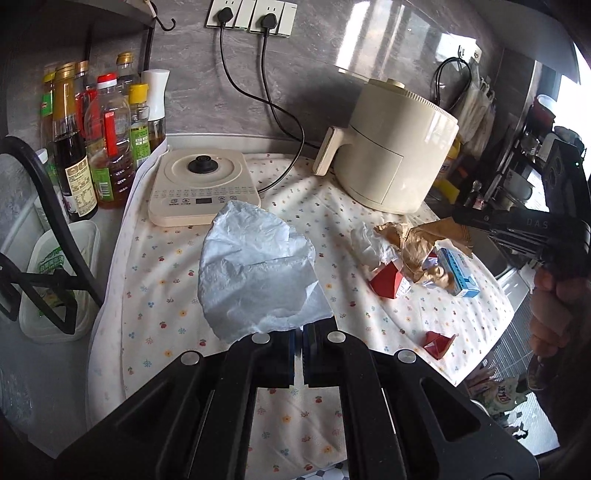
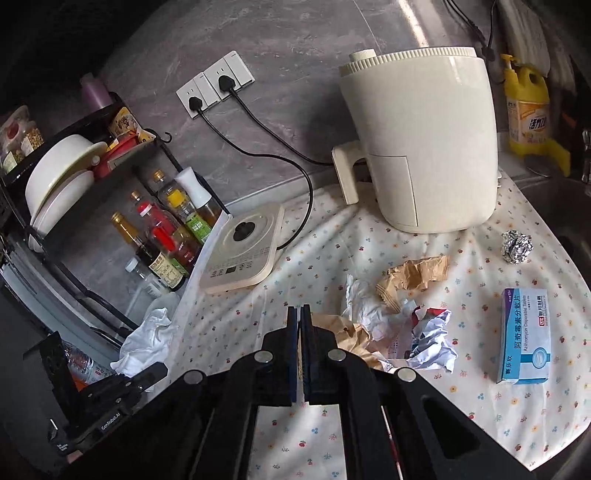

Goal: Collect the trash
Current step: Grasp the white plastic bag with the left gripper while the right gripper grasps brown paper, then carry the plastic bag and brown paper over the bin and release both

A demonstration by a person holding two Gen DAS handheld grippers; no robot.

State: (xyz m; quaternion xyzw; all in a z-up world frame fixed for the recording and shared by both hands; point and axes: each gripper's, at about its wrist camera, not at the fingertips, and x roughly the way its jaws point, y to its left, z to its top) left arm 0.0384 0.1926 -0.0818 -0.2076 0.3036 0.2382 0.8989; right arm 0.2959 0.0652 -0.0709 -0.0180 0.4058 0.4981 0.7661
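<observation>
- Left gripper (image 1: 299, 334) has its fingers (image 1: 284, 350) clamped on the edge of a thin white plastic bag (image 1: 255, 273), which stands up crumpled in front of them, above the flowery cloth (image 1: 166, 295) covering the surface.
- Right gripper (image 2: 300, 321) has its fingers (image 2: 293, 332) pressed together too. A creased bit of brown paper (image 2: 347, 336) pokes out right beside them, but honestly I can't tell if it's pinched or just lying behind.
- The trash sits in a heap on the cloth in front of the right gripper: crumpled brown paper bag (image 2: 413, 275), white tissue (image 2: 364, 306) and a balled-up printed wrapper (image 2: 432, 339), all touching each other.
- A foil ball (image 2: 516, 246) sits apart, near the base of the cream air fryer (image 2: 421, 147).
- A blue and white medicine box (image 2: 524, 336) lies flat on the cloth, off to the right of the heap.
- The left view also shows a red carton (image 1: 389, 280) in the heap, plus a small red scrap (image 1: 437, 343) on its own nearer the cloth's edge.
- Further back: a cream induction hob (image 1: 203, 184) plugged into the wall sockets (image 1: 251, 14), and a bunch of oil and sauce bottles (image 1: 107, 136) beside a black rack (image 2: 74, 192) holding bowls.
- A yellow dish soap bottle (image 2: 528, 107) stands behind the fryer, by the sink.
- In the left view you can see the person's hand (image 1: 554, 317) holding the other gripper's handle at the right edge.
</observation>
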